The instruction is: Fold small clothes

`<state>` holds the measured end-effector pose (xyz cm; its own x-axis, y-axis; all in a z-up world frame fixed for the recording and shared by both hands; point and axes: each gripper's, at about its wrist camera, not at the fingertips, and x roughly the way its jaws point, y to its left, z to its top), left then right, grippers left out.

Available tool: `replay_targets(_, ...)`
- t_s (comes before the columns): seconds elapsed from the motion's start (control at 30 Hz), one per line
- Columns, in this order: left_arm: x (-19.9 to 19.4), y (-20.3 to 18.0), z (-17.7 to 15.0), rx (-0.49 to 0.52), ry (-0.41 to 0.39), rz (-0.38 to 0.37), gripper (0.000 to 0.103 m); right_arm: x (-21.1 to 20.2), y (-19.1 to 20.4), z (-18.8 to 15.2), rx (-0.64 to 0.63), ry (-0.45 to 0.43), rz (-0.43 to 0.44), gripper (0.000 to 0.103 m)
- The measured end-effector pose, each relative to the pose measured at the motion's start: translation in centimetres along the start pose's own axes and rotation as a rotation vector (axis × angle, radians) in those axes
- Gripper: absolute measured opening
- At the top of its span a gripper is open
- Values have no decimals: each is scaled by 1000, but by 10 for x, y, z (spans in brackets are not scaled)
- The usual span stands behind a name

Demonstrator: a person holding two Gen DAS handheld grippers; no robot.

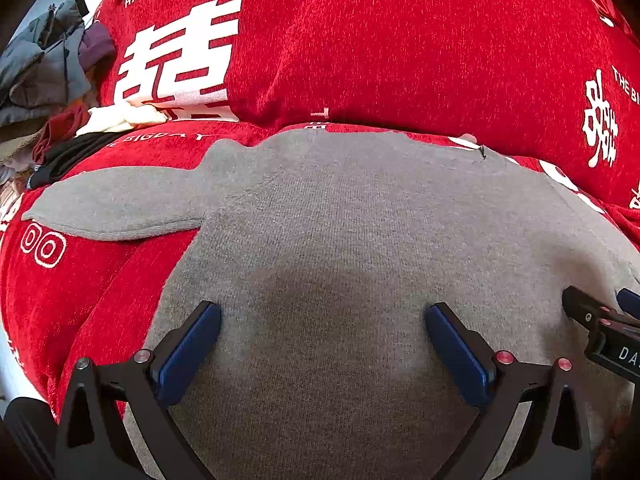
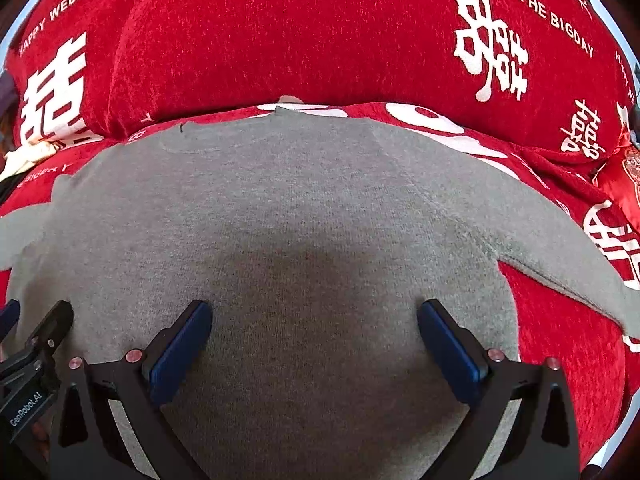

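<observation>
A small grey knit sweater (image 1: 340, 216) lies flat on a red cover, its neck toward the far side. One sleeve (image 1: 120, 204) stretches out to the left. In the right wrist view the same sweater (image 2: 288, 208) fills the middle and its other sleeve (image 2: 560, 248) runs out to the right. My left gripper (image 1: 322, 320) hovers open just above the sweater's lower body, nothing between its blue pads. My right gripper (image 2: 314, 316) is open the same way beside it. Each gripper's tip shows at the other view's edge: the right one (image 1: 596, 312), the left one (image 2: 44, 332).
The red cover (image 1: 360, 48) with white characters and lettering rises into a padded back behind the sweater. A heap of other clothes (image 1: 52, 80) in grey, dark red, black and cream lies at the far left. A red satin item (image 2: 628, 176) sits at the right edge.
</observation>
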<state>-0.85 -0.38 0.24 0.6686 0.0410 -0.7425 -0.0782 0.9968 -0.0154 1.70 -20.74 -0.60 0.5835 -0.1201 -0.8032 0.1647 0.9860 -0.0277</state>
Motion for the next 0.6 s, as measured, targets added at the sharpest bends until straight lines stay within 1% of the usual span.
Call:
replay_targets(0.1, 0, 0, 0, 0, -1, 0, 103, 0, 2, 0, -7, -1, -11, 103)
replay_targets(0.6, 0, -1, 0, 7, 11, 15, 103, 0, 1, -2, -14, -17, 3, 103)
